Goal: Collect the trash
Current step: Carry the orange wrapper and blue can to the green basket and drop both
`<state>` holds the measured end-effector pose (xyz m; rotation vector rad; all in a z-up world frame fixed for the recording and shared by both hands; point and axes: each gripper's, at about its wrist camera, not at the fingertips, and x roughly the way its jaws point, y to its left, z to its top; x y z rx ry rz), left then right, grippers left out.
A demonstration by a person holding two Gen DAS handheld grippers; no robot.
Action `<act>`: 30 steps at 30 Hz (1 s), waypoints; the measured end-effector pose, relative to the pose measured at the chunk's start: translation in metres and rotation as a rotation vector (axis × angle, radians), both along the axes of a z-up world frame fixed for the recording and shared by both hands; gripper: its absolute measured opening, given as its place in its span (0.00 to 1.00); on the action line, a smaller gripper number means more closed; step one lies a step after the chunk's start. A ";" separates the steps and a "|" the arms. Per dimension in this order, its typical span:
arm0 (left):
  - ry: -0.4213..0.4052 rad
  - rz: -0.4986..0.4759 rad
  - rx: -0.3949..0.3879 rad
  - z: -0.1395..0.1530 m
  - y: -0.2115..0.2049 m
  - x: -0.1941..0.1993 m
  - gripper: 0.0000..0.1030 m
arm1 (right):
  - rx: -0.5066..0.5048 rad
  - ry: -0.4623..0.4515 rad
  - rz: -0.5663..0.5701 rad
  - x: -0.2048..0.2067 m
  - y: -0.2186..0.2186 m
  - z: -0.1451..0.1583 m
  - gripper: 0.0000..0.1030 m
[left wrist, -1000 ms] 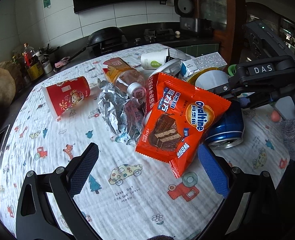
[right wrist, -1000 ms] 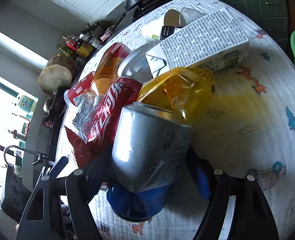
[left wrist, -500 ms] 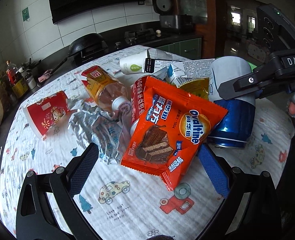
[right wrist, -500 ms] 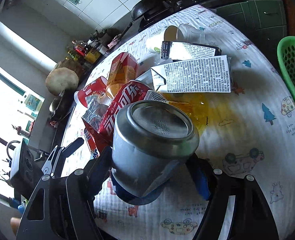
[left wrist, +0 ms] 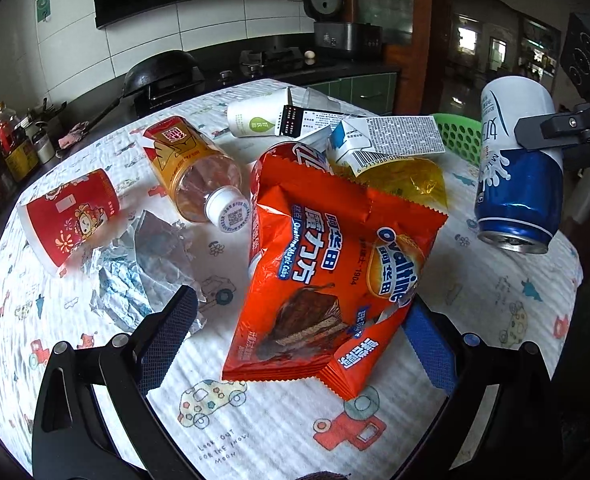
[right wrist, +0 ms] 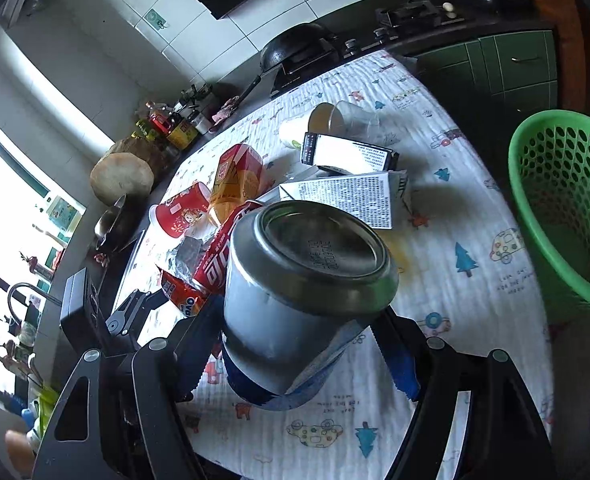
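Right gripper (right wrist: 295,344) — jaws clamped on the blue-and-white can (left wrist: 515,168), held clear above the bench (left wrist: 279,420), base end toward the camera. Green basket (right wrist: 555,216) just off the bench edge, near the can. Left gripper (left wrist: 295,340) — jaws wide apart, straddling the orange Ovaltine wrapper (left wrist: 335,280) without pinching it. Wrapper leans on the trash pile

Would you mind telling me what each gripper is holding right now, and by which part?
The right gripper clamps the blue-and-white can across its body, lifted and upside down. The left gripper is open around the orange snack packet, holding nothing.
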<state>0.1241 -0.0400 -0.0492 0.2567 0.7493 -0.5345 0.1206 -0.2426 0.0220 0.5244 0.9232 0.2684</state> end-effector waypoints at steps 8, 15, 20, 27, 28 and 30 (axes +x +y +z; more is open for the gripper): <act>0.034 0.003 -0.029 0.006 -0.002 -0.008 0.58 | 0.000 -0.010 -0.044 -0.008 -0.030 0.003 0.69; 0.001 -0.017 -0.023 0.040 -0.013 -0.022 0.52 | -0.004 -0.031 -0.108 -0.014 -0.068 0.008 0.69; -0.018 -0.096 -0.047 0.068 -0.055 -0.016 0.52 | -0.037 -0.047 -0.189 -0.022 -0.109 0.015 0.69; 0.024 -0.237 -0.044 0.066 -0.166 0.026 0.52 | -0.091 -0.044 -0.329 -0.042 -0.169 0.012 0.69; 0.023 -0.247 -0.036 0.064 -0.183 0.033 0.52 | -0.093 -0.041 -0.347 -0.046 -0.176 0.011 0.69; 0.067 -0.282 -0.049 0.058 -0.217 0.048 0.52 | -0.118 -0.039 -0.384 -0.054 -0.189 0.010 0.69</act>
